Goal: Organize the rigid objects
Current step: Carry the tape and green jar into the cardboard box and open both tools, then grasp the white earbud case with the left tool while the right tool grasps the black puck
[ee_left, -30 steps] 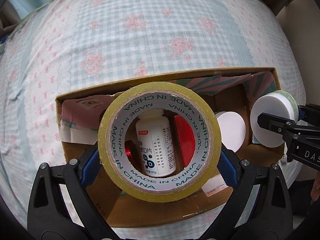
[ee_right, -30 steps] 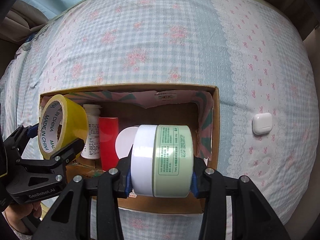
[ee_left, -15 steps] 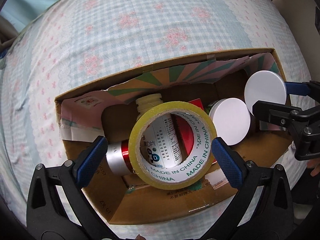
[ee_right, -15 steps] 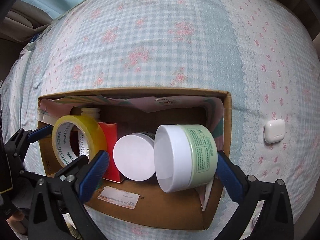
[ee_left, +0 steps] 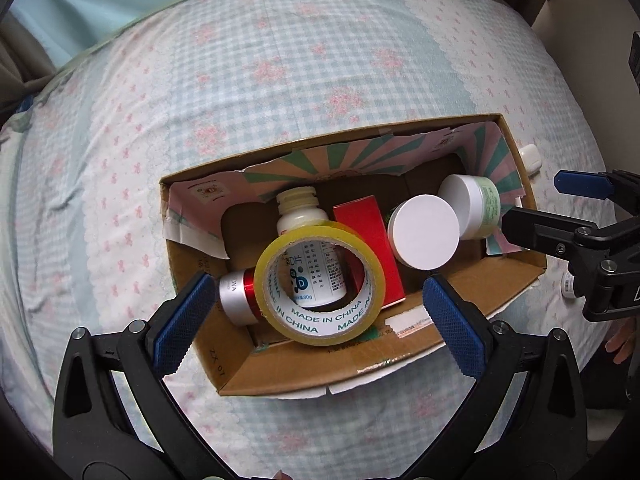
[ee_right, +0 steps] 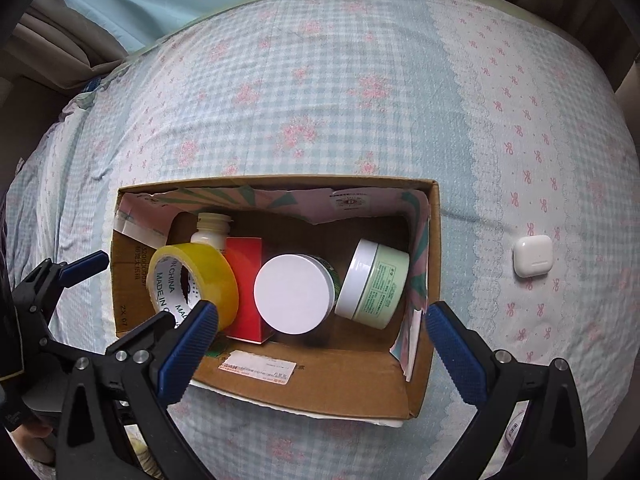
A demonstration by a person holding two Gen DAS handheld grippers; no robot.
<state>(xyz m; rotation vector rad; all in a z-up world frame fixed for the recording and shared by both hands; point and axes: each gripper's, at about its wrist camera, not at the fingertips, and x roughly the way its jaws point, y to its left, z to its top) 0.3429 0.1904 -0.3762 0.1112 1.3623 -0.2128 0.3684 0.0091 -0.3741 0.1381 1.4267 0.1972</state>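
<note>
Hovering above a cardboard box (ee_left: 320,372), the left gripper (ee_left: 316,316) and right gripper (ee_right: 320,340) both stand with jaws spread wide and nothing between the pads. Inside the box, nearest the left gripper, a yellow tape roll (ee_left: 320,284) leans on a white pill bottle (ee_left: 298,216) and a red carton (ee_left: 370,236), with a red-and-silver tube (ee_left: 238,296) beside it. Farther right sit a white-lidded jar (ee_right: 295,293) and a pale green jar (ee_right: 374,284) tilted on its side. Beyond the box, a white earbud case (ee_right: 532,255) lies on the checked floral bedspread (ee_right: 320,100).
</note>
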